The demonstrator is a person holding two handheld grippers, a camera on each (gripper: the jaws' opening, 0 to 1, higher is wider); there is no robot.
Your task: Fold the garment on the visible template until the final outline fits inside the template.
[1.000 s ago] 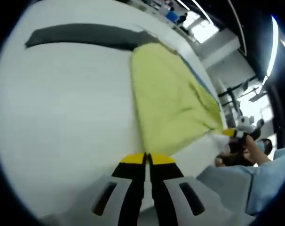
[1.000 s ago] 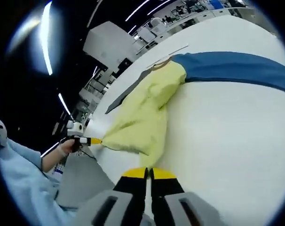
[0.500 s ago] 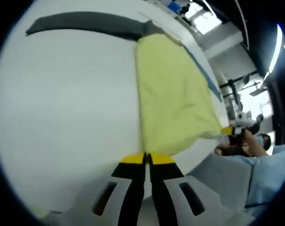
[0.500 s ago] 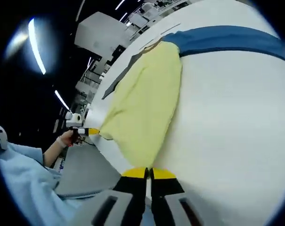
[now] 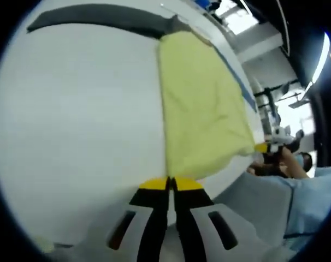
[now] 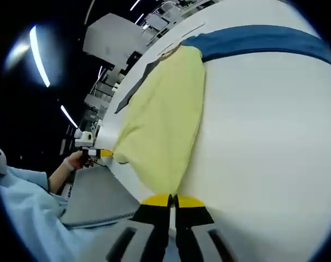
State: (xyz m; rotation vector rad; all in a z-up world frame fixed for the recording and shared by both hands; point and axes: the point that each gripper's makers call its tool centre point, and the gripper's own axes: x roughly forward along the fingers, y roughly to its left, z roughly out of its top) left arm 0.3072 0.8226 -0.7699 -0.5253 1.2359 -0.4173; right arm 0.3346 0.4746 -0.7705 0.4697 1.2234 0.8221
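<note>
A pale yellow garment (image 5: 204, 103) lies flat on the white table (image 5: 72, 120), reaching from the far template bands to the near edge. A dark grey band (image 5: 100, 22) and a blue band (image 6: 264, 41) of the template meet at its far end. My left gripper (image 5: 169, 184) is shut on one near corner of the garment. My right gripper (image 6: 170, 201) is shut on the other near corner. The right gripper (image 5: 262, 147) shows at the garment's right corner in the left gripper view. The left gripper (image 6: 106, 153) shows at its left corner (image 6: 119, 155) in the right gripper view.
The person's light blue sleeves (image 5: 302, 213) (image 6: 23, 218) and a hand (image 6: 72, 161) sit just off the table's near edge. A grey surface (image 6: 94, 196) lies below that edge. Shelving and ceiling lights (image 6: 133, 38) stand beyond the table's far side.
The garment has gone from rumpled and bunched to smooth and stretched between both grippers. Its near edge now lies closer to the table's near edge.
</note>
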